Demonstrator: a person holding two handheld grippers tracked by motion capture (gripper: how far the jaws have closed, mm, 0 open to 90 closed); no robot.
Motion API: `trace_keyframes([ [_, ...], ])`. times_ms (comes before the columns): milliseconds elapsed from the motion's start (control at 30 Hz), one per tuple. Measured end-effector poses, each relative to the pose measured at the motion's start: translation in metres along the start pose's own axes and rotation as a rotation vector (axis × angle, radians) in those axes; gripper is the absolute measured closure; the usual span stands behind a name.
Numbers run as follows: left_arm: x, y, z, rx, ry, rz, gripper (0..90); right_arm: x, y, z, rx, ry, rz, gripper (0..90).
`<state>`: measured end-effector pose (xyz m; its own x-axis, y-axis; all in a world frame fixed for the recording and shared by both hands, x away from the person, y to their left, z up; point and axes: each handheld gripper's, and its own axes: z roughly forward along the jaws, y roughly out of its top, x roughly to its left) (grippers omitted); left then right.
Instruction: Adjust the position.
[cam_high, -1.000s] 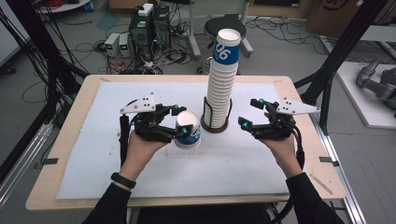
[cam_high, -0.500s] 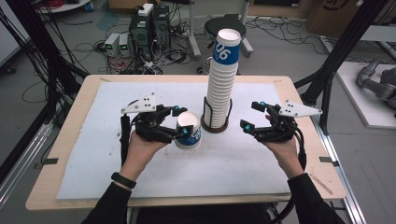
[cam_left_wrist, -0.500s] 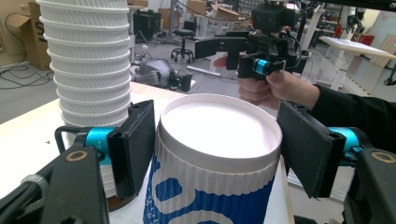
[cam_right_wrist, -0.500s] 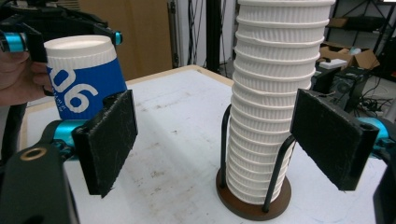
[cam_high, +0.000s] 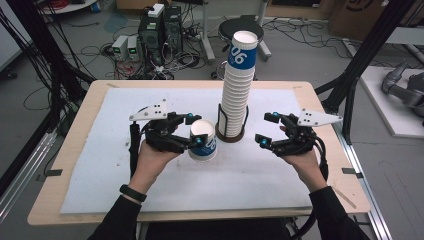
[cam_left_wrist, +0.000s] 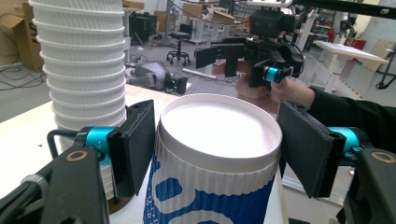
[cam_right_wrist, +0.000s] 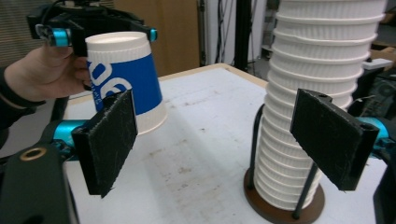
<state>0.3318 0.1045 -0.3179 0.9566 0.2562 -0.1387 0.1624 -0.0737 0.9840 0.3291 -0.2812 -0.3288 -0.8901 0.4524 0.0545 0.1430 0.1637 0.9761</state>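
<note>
Paper cup (cam_high: 202, 141): a single blue-and-white ribbed cup, held by the left gripper (cam_high: 192, 131) just left of the tall cup stack (cam_high: 236, 90), at about 9 o'clock from the stack's base. In the right gripper view the cup (cam_right_wrist: 127, 77) appears lifted off the white mat (cam_high: 100, 165), tilted slightly, with its base clear of the surface.

Handling: we judge the cup to be very light and thin-walled. The ribbed sleeve gives friction, but the wall will dent under firm pressure. We take hold just below the rolled rim, where the wall is stiffest; the left gripper view shows the pads (cam_left_wrist: 134, 144) set there, one on each side of the rim.

Orientation: the cup's long axis runs near vertical, leaning a little. The open mouth (cam_left_wrist: 219, 125) points up; the narrower base points down.

Jaw state: the left gripper's jaws are clamped on the cup. The right gripper (cam_high: 270, 131) sits at about 3 o'clock from the stack, near it but apart; its jaws stand wide apart, holding nothing, with the stack (cam_right_wrist: 317, 93) between them farther off.

The stack sits in a round wire holder (cam_high: 231, 135).
</note>
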Motion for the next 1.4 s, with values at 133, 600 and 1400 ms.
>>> trace_keyframes([
  [133,-0.003,0.001,0.004,0.003,-0.014,0.001,30.1,0.003,0.001,0.003,0.003,0.045,-0.008,15.0],
  [600,-0.009,0.000,0.017,-0.009,-0.056,-0.012,30.1,0.022,-0.001,0.028,0.061,0.166,-0.033,15.0],
  [1400,-0.017,0.001,0.032,-0.043,-0.104,-0.028,30.1,0.044,-0.012,0.061,0.132,0.250,-0.052,15.0],
])
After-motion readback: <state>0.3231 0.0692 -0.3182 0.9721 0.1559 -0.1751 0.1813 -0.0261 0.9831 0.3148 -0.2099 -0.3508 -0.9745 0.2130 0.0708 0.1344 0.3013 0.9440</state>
